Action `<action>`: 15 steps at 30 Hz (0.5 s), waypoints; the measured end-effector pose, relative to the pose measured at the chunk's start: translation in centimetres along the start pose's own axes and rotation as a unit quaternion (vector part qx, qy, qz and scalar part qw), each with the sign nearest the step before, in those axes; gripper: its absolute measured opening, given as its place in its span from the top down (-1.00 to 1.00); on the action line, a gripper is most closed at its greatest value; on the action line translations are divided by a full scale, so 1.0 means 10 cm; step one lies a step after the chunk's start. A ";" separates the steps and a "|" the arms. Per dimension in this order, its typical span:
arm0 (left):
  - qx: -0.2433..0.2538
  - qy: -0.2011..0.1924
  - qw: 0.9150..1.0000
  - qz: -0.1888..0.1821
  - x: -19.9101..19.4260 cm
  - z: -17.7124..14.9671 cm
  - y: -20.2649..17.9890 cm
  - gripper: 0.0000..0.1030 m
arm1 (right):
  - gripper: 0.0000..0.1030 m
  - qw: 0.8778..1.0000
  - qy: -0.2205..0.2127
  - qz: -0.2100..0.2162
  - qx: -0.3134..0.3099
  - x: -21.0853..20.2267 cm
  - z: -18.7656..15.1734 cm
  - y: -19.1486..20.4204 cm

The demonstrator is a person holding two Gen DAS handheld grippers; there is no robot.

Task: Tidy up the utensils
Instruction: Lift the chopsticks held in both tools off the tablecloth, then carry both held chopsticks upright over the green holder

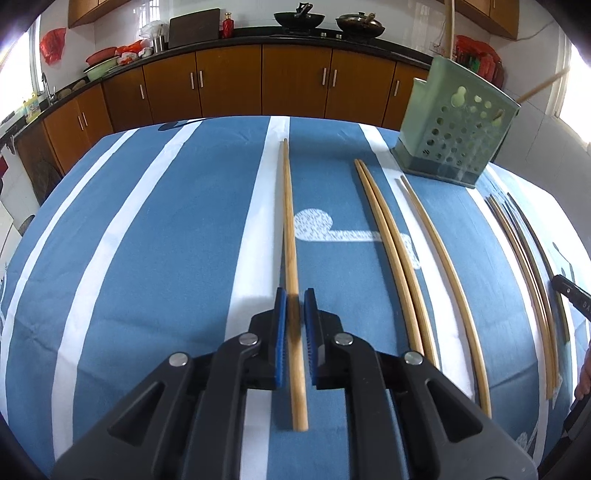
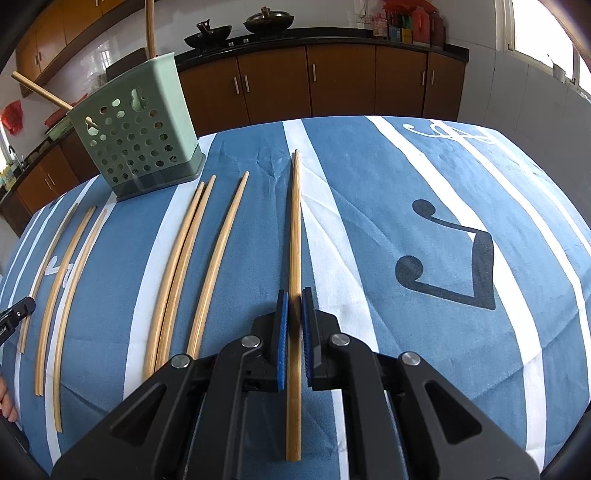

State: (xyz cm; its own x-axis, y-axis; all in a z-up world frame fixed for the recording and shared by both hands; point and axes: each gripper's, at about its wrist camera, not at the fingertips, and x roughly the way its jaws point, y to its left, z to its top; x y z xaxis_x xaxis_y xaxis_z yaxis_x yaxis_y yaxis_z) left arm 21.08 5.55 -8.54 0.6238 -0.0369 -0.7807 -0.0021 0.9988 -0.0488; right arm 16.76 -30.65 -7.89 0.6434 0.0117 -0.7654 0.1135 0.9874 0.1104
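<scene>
Left gripper (image 1: pixel 294 295): blue pads clamped on one chopstick (image 1: pixel 290 229). Right gripper (image 2: pixel 293 295): pads clamped on another chopstick (image 2: pixel 295 229). Both chopsticks lie lengthwise over the blue-and-white striped tablecloth (image 1: pixel 147 240). Loose chopsticks (image 2: pixel 177 266) rest flat between the two grippers. Farther back stands the green perforated holder (image 2: pixel 138 144), upright near the table's edge. Beyond: brown cabinets (image 1: pixel 229 85), woks (image 1: pixel 299 18) on the counter.
</scene>
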 end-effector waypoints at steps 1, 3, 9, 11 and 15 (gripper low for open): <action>0.000 0.000 1.000 0.000 -0.01 -0.01 0.00 0.77 | 0.84 1.000 0.000 0.000 0.000 0.00 0.00 0.00; 0.002 0.001 1.000 0.002 -0.02 -0.03 -0.01 0.82 | 0.85 1.000 -0.001 -0.003 0.001 -0.01 0.00 0.00; -0.001 -0.004 1.000 0.001 -0.14 0.07 0.04 0.85 | 0.85 0.999 -0.038 0.004 0.015 -0.26 0.10 -0.06; -0.004 -0.022 1.000 -0.001 -0.26 0.16 0.08 0.85 | 0.85 0.998 -0.058 0.005 0.016 -0.39 0.18 -0.07; -0.009 -0.058 0.998 -0.002 -0.49 0.33 0.10 0.85 | 0.85 0.995 -0.092 0.010 0.026 -0.60 0.32 -0.12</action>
State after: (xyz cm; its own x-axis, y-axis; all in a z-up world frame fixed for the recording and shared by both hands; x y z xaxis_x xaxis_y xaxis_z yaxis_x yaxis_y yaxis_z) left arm 20.61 6.89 -2.68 0.7095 -0.0356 -0.7038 -0.0131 0.9979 -0.0637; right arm 15.24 -32.39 -1.42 0.7734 -0.0034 -0.6340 0.1356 0.9777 0.1602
